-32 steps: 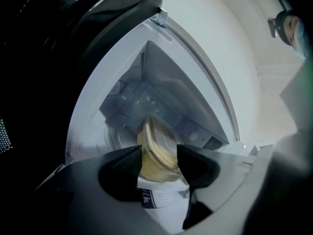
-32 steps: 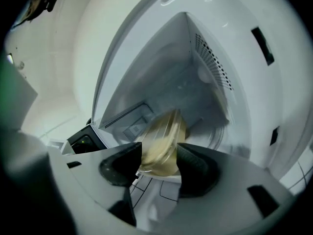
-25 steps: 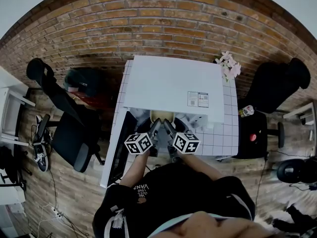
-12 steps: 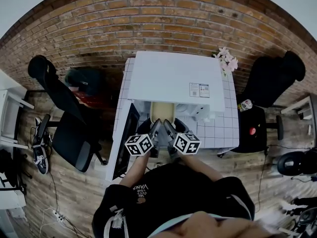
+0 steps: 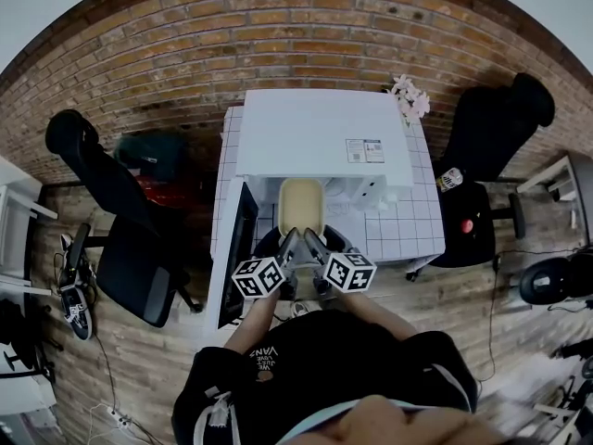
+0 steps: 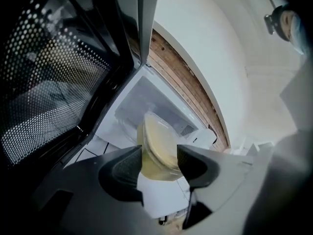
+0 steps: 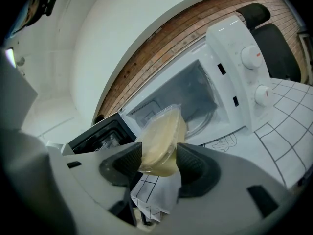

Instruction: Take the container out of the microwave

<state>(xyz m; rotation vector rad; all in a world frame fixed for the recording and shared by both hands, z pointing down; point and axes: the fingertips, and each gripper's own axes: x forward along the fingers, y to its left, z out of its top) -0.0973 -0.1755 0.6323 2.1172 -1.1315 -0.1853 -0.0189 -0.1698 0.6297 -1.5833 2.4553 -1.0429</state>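
Observation:
A clear plastic container (image 5: 300, 206) with pale yellow contents hangs in front of the white microwave (image 5: 324, 145), outside its open cavity. Both grippers hold its near edge. My left gripper (image 5: 290, 245) is shut on the container (image 6: 157, 148). Beside it my right gripper (image 5: 309, 243) is shut on the same container (image 7: 160, 143). The microwave door (image 5: 235, 248) stands open to the left, its dotted mesh (image 6: 46, 82) filling the left of the left gripper view. The cavity (image 7: 190, 102) shows a glass turntable and nothing else.
The microwave stands on a white tiled table (image 5: 403, 239) against a brick wall (image 5: 278, 35). Pink flowers (image 5: 406, 98) sit at the table's back right corner. Black office chairs (image 5: 116, 239) stand left and right (image 5: 486, 156). Control knobs (image 7: 252, 58) are on the microwave's right.
The container has come out of the microwave cavity toward me, held by both grippers. More of it now shows in front of the microwave.

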